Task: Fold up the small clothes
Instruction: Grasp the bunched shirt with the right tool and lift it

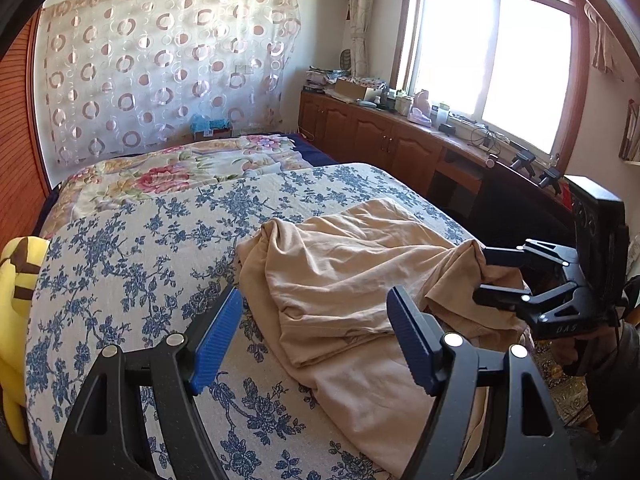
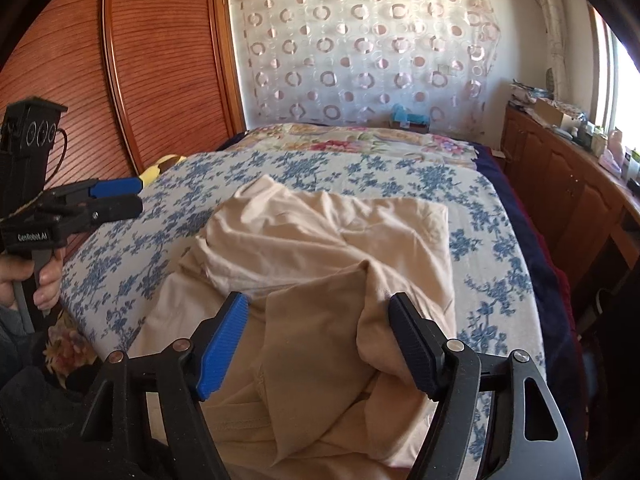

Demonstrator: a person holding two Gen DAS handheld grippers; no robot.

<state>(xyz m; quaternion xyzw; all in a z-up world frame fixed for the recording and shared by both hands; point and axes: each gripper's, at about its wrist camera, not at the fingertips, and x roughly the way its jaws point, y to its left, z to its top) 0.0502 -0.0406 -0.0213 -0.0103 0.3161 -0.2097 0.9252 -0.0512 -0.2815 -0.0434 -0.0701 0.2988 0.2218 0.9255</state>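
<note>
Fabric fills my left wrist view: the beige garment lies crumpled on the blue-flowered bedspread, ahead and to the right of my left gripper, whose jaws stand apart with only the garment's edge between them. Beyond, my right gripper reaches into a raised fold. From my right wrist view, its jaws are apart, a bunched fold rising between them, brushing the right pad. My left hand holds its tool off to the left.
</note>
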